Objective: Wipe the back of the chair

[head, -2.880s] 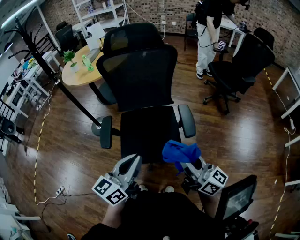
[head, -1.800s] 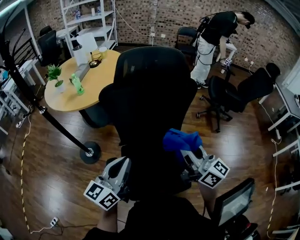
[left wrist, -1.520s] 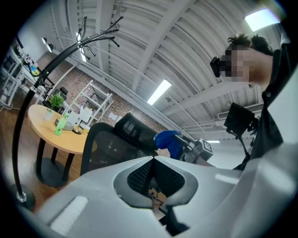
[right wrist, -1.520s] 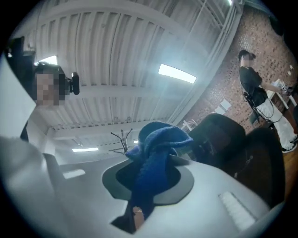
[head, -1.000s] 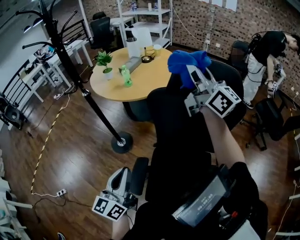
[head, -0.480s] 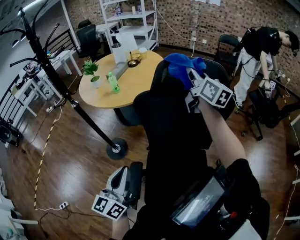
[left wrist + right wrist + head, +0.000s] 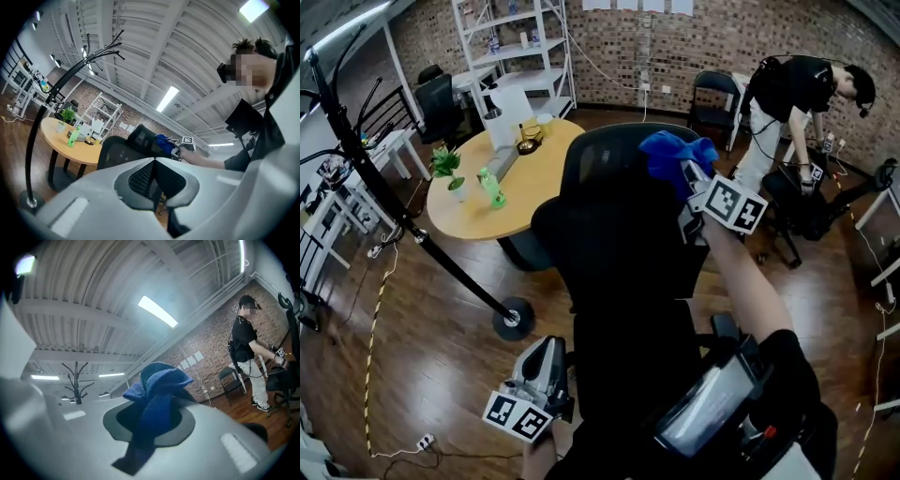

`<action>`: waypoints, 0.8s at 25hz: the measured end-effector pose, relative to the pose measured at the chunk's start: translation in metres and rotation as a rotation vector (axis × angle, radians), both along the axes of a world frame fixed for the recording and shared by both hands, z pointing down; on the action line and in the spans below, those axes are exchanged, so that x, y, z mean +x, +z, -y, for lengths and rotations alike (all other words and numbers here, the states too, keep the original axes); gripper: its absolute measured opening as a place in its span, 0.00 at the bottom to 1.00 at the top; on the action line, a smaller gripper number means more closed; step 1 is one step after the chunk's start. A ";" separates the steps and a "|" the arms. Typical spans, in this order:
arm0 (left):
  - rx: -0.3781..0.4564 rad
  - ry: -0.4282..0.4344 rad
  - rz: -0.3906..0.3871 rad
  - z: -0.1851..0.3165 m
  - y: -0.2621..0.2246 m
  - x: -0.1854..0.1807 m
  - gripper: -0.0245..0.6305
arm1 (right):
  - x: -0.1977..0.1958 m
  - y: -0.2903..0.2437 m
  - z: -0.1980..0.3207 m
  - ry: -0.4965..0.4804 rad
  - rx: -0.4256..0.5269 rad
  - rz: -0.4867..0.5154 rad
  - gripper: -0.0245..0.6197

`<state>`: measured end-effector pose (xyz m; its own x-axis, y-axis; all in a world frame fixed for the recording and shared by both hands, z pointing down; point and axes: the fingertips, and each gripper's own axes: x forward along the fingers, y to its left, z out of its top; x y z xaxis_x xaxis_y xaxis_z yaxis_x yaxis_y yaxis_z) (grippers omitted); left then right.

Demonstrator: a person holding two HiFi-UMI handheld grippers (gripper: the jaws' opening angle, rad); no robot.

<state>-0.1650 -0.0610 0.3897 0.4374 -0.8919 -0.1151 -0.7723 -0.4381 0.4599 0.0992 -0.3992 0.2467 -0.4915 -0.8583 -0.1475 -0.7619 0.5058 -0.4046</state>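
A black mesh office chair [image 7: 619, 234] stands right in front of me with its back [image 7: 609, 187] towards me. My right gripper [image 7: 689, 178] is raised to the top right of the chair's headrest, shut on a bunched blue cloth [image 7: 675, 155] [image 7: 157, 394] that rests against the headrest's edge. The left gripper [image 7: 546, 361] hangs low beside the chair's left side, jaws closed with nothing between them [image 7: 153, 176]. From that low side, the chair [image 7: 122, 152] and the blue cloth [image 7: 161, 142] show ahead.
A round wooden table [image 7: 497, 178] with a plant, a green bottle and a pitcher stands behind the chair at left. A black coat stand [image 7: 422, 239] leans across the left floor. At the back right a person [image 7: 787, 94] bends over another chair.
The right gripper rose with the blue cloth from seat height to the headrest. My view shifted closer behind the chair. The left gripper stayed low.
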 end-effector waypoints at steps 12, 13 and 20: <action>0.010 0.157 -0.016 0.013 -0.004 0.038 0.04 | 0.141 -0.044 -0.072 0.374 0.164 -0.108 0.12; 0.010 0.162 -0.016 0.013 -0.004 0.038 0.04 | 0.145 -0.054 -0.080 0.395 0.202 -0.112 0.12; -0.006 0.136 -0.010 0.003 0.000 0.024 0.04 | 0.085 -0.027 -0.063 0.308 0.193 -0.218 0.12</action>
